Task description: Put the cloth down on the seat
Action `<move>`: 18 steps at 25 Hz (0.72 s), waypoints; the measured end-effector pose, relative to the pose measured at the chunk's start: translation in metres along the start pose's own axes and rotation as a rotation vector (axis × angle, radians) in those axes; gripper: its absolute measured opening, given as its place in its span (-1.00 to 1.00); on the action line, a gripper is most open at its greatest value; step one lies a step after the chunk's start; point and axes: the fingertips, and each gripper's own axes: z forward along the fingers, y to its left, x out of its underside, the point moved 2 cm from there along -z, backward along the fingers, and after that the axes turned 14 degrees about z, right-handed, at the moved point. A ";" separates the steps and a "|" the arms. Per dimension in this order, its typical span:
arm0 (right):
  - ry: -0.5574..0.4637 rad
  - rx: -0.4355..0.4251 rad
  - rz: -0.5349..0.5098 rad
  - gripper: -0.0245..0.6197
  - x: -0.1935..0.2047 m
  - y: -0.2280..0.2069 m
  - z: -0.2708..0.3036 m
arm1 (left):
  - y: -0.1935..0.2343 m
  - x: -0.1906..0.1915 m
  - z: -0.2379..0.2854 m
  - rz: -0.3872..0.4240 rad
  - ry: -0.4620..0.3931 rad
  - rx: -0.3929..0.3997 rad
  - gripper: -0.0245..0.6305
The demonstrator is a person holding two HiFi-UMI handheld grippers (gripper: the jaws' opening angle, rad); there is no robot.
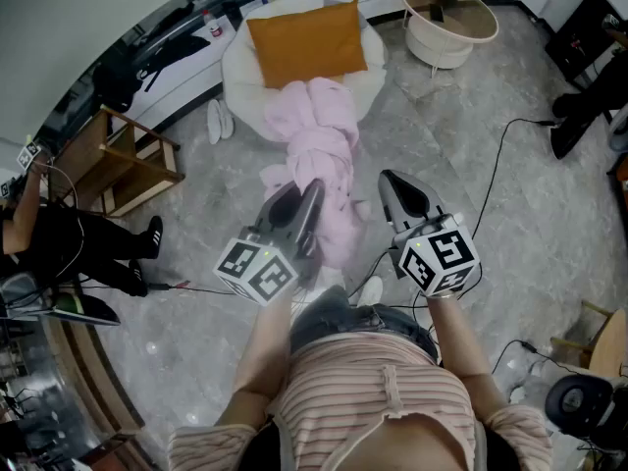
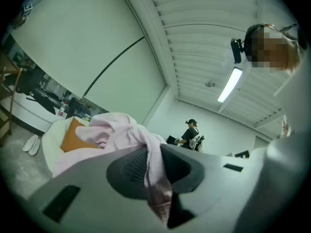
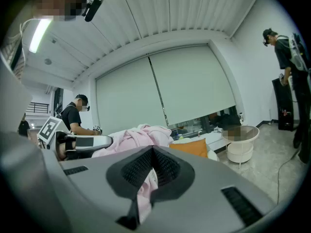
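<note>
A pink cloth (image 1: 329,155) trails from the round white seat (image 1: 240,67) down towards me; an orange cushion (image 1: 306,42) lies on that seat. My left gripper (image 1: 304,194) is shut on the cloth's near end. In the left gripper view the cloth (image 2: 121,127) passes between the pads of that gripper (image 2: 150,152) and bunches over their tips. My right gripper (image 1: 391,179) is just right of the cloth, jaws together. In the right gripper view a pink fold (image 3: 146,188) sits in the gap of its jaws (image 3: 153,152), with the left gripper (image 3: 85,142) at the left.
A round white side table (image 1: 449,18) stands right of the seat. A wooden shelf (image 1: 118,165) and a person in black (image 1: 69,243) are at the left. A black cable (image 1: 500,165) crosses the floor at the right. White slippers (image 1: 216,121) lie beside the seat.
</note>
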 end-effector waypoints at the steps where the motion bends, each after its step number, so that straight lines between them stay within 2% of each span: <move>1: 0.001 0.001 0.001 -0.90 0.000 0.001 0.002 | 0.002 -0.001 0.000 0.001 0.002 0.000 -0.69; 10: 0.019 0.006 -0.001 -0.90 0.007 0.005 0.021 | 0.024 -0.002 0.001 0.016 0.025 -0.017 -0.69; 18: 0.026 0.020 0.037 -0.90 0.013 0.000 0.046 | 0.052 -0.009 0.007 0.066 0.052 -0.025 -0.69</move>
